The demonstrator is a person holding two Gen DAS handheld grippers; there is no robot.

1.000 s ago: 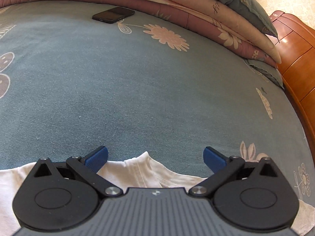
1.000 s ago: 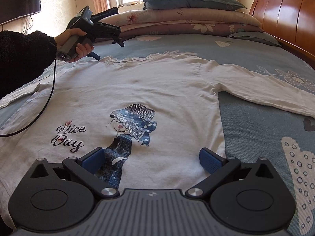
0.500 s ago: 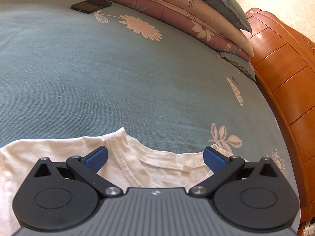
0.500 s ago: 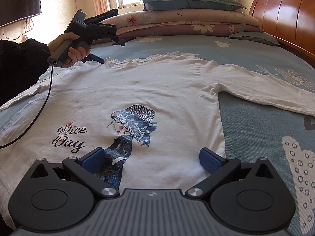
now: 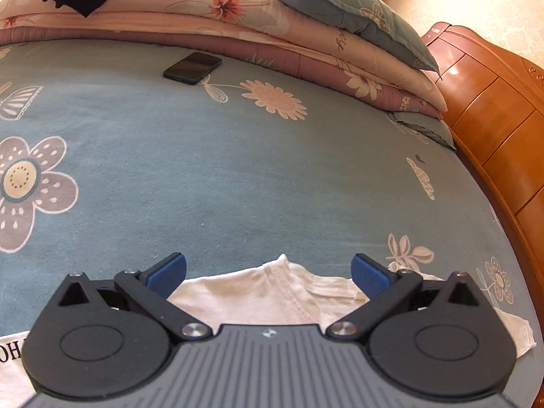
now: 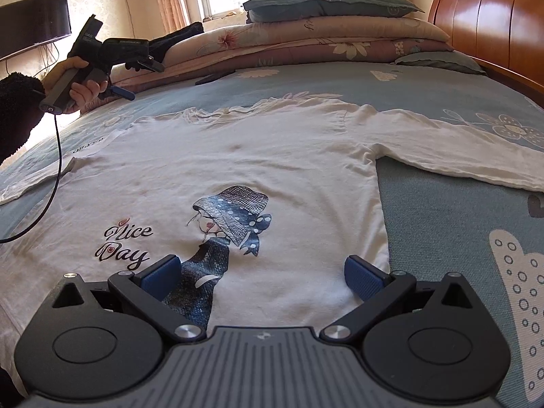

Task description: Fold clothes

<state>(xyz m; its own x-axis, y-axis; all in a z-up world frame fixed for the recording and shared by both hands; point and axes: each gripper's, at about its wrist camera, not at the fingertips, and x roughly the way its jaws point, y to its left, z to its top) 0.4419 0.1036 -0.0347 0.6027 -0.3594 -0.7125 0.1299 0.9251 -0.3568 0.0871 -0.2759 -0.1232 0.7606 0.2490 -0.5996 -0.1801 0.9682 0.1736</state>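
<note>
Right claw [image 6: 261, 273] spread wide, low over the hem of the white shirt [image 6: 258, 166]. Left claw [image 5: 268, 272] spread, raised near the collar. Shirt lies flat, print up, sleeves out, on the bed [image 5: 238, 156]: unfolded. Folding would need a pinched edge.

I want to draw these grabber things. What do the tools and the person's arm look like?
Each tool has a ribbed grey body, two round black discs with silver screws, and black arms ending in blue ribbed pads. The left tool, seen from the side, is black with a grey handle and a thin black cable hanging down. The person's sleeve is fuzzy and black.
</note>
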